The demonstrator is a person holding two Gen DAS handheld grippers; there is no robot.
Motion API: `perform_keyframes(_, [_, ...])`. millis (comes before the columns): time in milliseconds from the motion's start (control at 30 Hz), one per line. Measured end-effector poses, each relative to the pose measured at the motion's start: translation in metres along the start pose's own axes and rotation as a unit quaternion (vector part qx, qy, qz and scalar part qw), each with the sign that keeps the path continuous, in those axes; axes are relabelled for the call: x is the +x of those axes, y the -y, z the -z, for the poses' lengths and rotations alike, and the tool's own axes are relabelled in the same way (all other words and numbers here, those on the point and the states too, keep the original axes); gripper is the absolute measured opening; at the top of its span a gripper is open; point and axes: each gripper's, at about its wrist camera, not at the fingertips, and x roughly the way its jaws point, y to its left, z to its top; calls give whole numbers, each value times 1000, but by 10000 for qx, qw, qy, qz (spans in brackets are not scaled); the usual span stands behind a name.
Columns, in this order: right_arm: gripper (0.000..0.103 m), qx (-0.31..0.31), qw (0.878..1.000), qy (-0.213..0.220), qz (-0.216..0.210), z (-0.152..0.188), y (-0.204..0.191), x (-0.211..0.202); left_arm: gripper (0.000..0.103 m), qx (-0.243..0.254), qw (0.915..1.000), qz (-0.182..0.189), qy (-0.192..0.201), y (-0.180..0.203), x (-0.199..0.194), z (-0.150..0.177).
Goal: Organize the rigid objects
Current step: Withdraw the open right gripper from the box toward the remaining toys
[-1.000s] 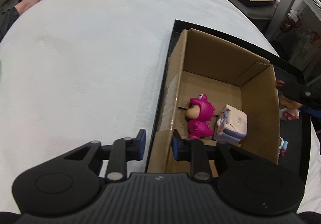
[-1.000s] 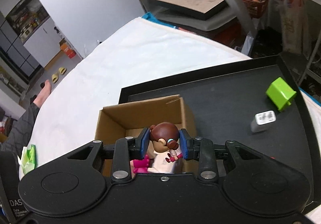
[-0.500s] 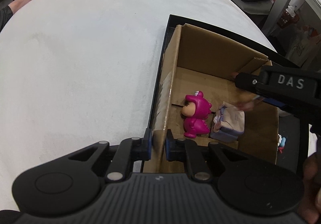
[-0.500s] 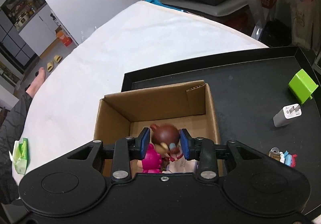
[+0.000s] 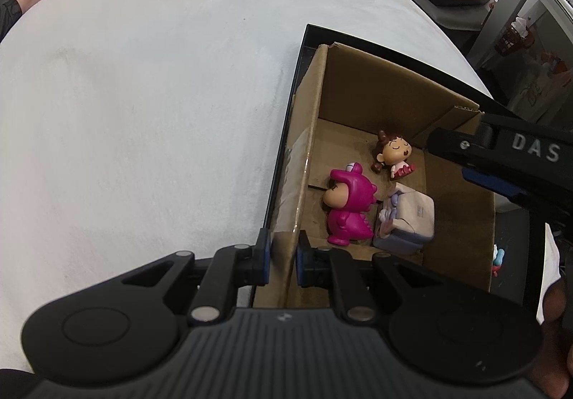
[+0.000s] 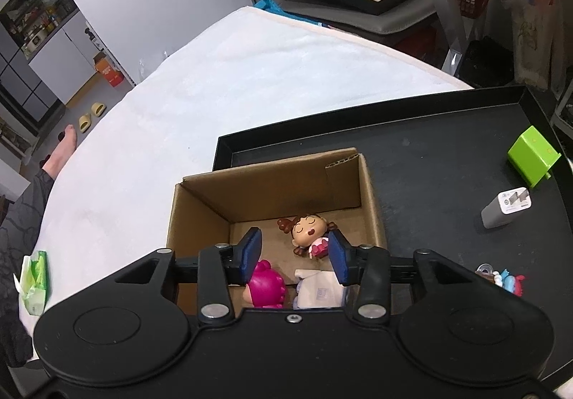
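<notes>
An open cardboard box [image 5: 390,77] [image 6: 272,180] sits on a black tray [image 6: 440,148]. Inside lie a brown-haired doll figure [image 5: 392,152] [image 6: 307,232] on its back, a magenta dinosaur-suit figure [image 5: 349,205] [image 6: 264,286] and a pale boxy toy [image 5: 410,220] [image 6: 318,290]. My left gripper [image 5: 283,257] is shut on the box's near left wall. My right gripper [image 6: 293,254] hangs open above the box, just over the doll, with nothing between its fingers.
On the tray right of the box lie a green block [image 6: 533,157], a white charger [image 6: 506,207] and a small blue-and-red toy [image 6: 508,281]. The tray rests on a white-covered surface [image 5: 143,95]. A person's foot [image 6: 66,145] shows at far left.
The left gripper closed on the box wall. The right gripper carried the doll over the box, opened, and the doll now lies on the box floor.
</notes>
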Motion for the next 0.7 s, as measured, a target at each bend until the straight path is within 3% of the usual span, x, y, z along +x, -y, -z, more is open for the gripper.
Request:
perform_keyframes(333, [42, 0, 9999, 101, -30, 0, 8, -15, 13, -68, 10000, 4, -45, -2, -1, -3])
perform_keyframes(700, [42, 315, 9991, 233, 142, 0, 45, -39, 14, -76, 9999, -6, -86, -1, -2, -3])
